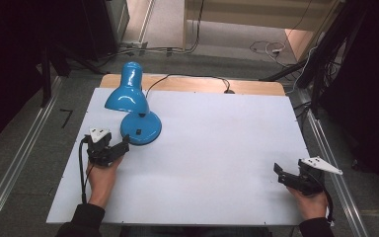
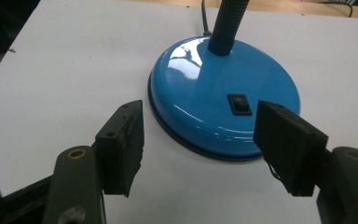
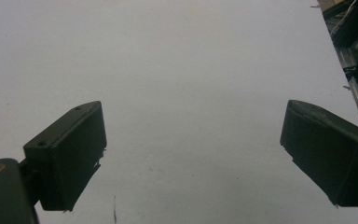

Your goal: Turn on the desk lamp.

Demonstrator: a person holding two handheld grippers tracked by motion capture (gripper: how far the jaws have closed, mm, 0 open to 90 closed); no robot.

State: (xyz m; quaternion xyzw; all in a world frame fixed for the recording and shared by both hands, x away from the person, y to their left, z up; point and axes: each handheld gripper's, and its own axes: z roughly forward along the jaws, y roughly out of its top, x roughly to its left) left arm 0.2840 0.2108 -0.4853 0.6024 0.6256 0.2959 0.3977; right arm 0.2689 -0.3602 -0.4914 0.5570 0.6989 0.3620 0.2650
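sitting at the tabletop's [image 1: 212, 163] far left is my blue desk lamp [image 1: 133, 106], its round base [image 2: 223, 100] flat on the white surface with a black rocker switch [image 2: 239, 104] facing me. my left gripper [image 2: 200, 144] hovers just beside the base, jaws spread wide and holding nothing. my right gripper [image 3: 193, 154] sits well apart at the near right edge, jaws likewise wide and empty.

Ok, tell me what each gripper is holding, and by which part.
Nothing is held. The left gripper is open, its jaws apart just short of the lamp base, near the switch. The right gripper is open over bare table.
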